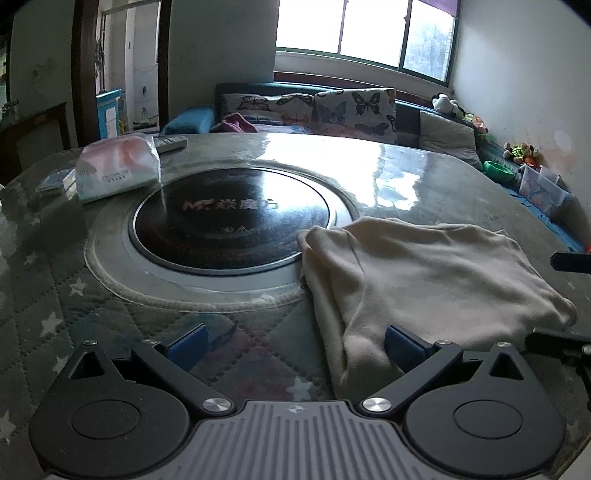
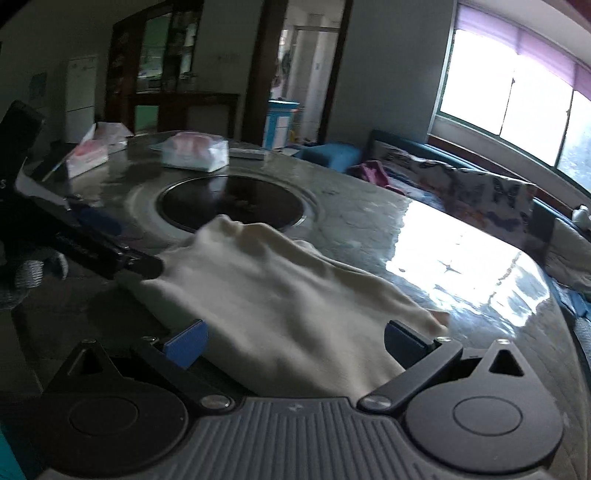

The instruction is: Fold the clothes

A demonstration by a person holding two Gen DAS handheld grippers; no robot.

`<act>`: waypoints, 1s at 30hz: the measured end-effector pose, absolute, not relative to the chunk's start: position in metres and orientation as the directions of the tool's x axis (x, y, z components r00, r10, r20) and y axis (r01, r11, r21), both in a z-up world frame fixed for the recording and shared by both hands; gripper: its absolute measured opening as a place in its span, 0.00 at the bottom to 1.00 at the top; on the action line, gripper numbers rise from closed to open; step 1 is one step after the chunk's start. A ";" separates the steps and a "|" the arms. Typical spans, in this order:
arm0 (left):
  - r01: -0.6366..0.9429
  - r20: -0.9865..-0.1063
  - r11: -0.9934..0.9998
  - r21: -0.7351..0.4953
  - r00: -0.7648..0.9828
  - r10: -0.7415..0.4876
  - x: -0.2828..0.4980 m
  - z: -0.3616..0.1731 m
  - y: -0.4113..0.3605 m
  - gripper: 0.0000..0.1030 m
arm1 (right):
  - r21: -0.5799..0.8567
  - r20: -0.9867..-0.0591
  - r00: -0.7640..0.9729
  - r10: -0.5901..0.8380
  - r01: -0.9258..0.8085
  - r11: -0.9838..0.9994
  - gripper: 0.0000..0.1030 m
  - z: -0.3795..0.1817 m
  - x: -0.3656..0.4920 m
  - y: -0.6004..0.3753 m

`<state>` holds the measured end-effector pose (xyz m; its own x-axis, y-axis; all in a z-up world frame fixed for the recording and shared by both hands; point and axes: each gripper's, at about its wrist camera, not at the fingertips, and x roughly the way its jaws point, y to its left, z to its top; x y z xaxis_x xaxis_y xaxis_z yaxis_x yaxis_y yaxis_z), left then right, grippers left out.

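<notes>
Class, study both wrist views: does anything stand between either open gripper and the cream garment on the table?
Nothing visible does. The cream garment lies directly before the left gripper and the right gripper. The tissue pack sits far off, beyond the black round cooktop.

Daylight enters through the window [image 1: 364, 33], blown out to white in both views, and leaves the room dim. It throws strong glare across the glossy bench [image 1: 406, 173], with a bright patch in the right wrist view too. That view is darker, and its cream garment [image 2: 280, 295] is smeared by motion blur. Fisheye distortion bends the edges and blackens the corners.
</notes>
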<state>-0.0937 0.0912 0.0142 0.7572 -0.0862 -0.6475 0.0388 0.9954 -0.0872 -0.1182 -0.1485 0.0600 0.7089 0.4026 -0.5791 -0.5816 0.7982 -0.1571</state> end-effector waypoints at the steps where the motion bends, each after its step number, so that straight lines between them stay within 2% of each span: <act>1: 0.034 -0.651 0.996 -0.087 0.754 -0.083 -0.093 0.013 0.092 1.00 | -0.157 -0.582 0.701 0.411 -0.593 0.790 1.00 0.060 -0.118 -0.145; 13: 0.026 -0.647 0.994 -0.104 0.757 -0.088 -0.094 0.016 0.097 1.00 | -0.175 -0.605 0.632 0.484 -0.698 0.694 0.96 0.060 -0.121 -0.111; 19: 0.001 -0.641 0.994 -0.111 0.764 -0.072 -0.093 0.020 0.103 1.00 | -0.193 -0.627 0.586 0.513 -0.755 0.627 0.90 0.057 -0.125 -0.090; 22: -0.009 -0.638 0.993 -0.115 0.767 -0.067 -0.093 0.021 0.107 1.00 | -0.200 -0.638 0.562 0.525 -0.781 0.592 0.83 0.056 -0.127 -0.079; 25: -0.014 -0.632 0.992 -0.128 0.772 -0.070 -0.092 0.024 0.111 0.99 | -0.207 -0.650 0.538 0.537 -0.805 0.556 0.71 0.055 -0.129 -0.069; 27: -0.020 -0.626 0.989 -0.147 0.776 -0.077 -0.092 0.026 0.116 0.93 | -0.215 -0.659 0.524 0.539 -0.818 0.533 0.61 0.053 -0.130 -0.062; 29: -0.029 -0.623 0.984 -0.178 0.777 -0.090 -0.090 0.028 0.122 0.88 | -0.224 -0.666 0.516 0.539 -0.827 0.515 0.59 0.052 -0.130 -0.058; 30: -0.033 -0.622 0.979 -0.199 0.776 -0.100 -0.090 0.029 0.125 0.83 | -0.227 -0.669 0.511 0.540 -0.832 0.506 0.54 0.051 -0.131 -0.056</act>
